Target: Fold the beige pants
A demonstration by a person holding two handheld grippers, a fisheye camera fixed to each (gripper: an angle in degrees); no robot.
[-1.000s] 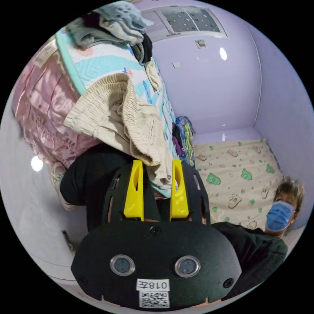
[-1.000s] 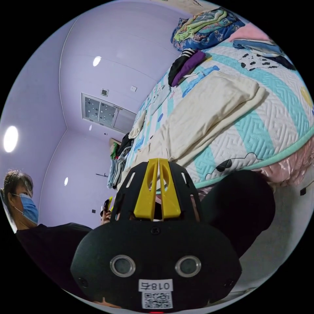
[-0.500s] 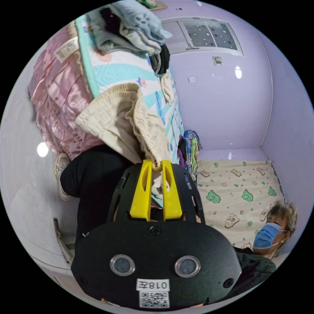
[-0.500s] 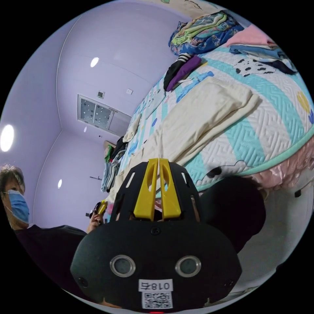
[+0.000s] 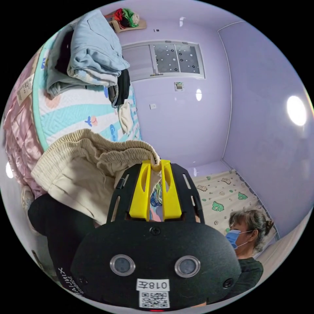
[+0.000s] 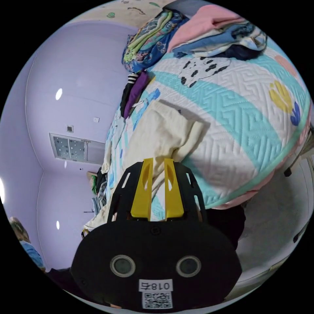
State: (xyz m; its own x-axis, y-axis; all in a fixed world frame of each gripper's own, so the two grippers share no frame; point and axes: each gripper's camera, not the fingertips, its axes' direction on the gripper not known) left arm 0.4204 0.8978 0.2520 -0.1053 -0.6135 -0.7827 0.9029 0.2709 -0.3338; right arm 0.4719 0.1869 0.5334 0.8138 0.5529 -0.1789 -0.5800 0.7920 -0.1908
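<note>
i see one beige pants (image 5: 81, 166); my left gripper (image 5: 155, 166) clamps its waistband. my right gripper (image 6: 158, 161) clamps its leg cloth on one quilt (image 6: 242, 108).

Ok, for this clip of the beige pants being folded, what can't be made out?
- Left gripper view: the beige pants below the waistband, hidden behind the left gripper.
- Right gripper view: whether the right gripper pinches the pants, since the cloth passes behind its jaws.
- Right gripper view: the far clothes pile, too small to tell apart.
</note>
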